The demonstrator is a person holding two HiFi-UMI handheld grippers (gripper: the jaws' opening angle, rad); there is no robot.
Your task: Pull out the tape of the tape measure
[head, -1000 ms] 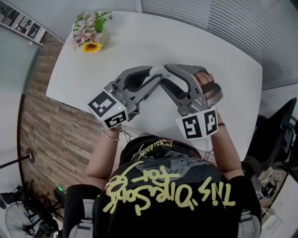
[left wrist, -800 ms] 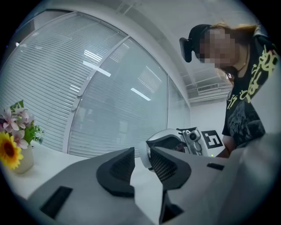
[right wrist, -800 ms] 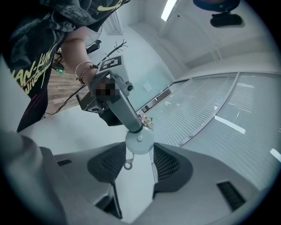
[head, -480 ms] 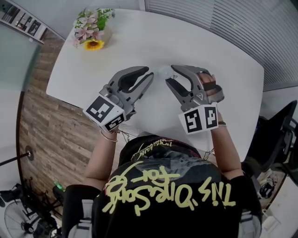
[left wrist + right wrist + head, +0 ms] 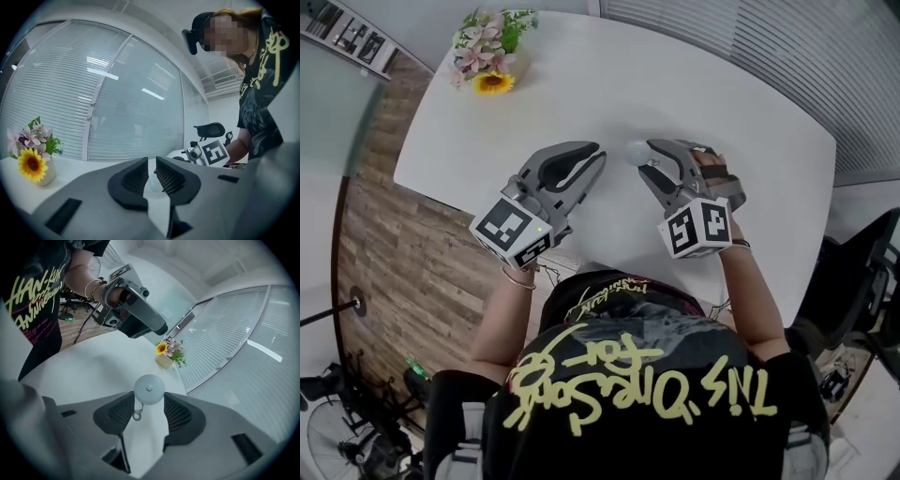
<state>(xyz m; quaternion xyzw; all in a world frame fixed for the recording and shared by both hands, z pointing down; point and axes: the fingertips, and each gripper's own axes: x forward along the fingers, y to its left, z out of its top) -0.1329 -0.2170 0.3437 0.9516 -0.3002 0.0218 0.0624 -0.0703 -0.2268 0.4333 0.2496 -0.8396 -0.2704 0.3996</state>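
The tape measure (image 5: 149, 389) is a small round pale case with a metal ring (image 5: 136, 416) hanging under it. My right gripper (image 5: 149, 401) is shut on it at the jaw tips, just above the white table (image 5: 581, 84). In the head view the case (image 5: 635, 151) shows at the right gripper (image 5: 645, 155). My left gripper (image 5: 600, 155) hangs a short way to its left, apart from it. The left gripper (image 5: 152, 171) has just been closing its jaws to a narrow slit, with nothing between them. No drawn-out tape shows.
A vase of flowers (image 5: 487, 66) stands at the table's far left corner. Window blinds (image 5: 806, 56) run along the far side. An office chair (image 5: 853, 272) stands off the table's right edge. Wood floor (image 5: 384, 244) lies to the left.
A second ago both grippers' tips met at the tape measure. The left gripper has drawn away to the left, and the right gripper has sunk toward the table with the case.
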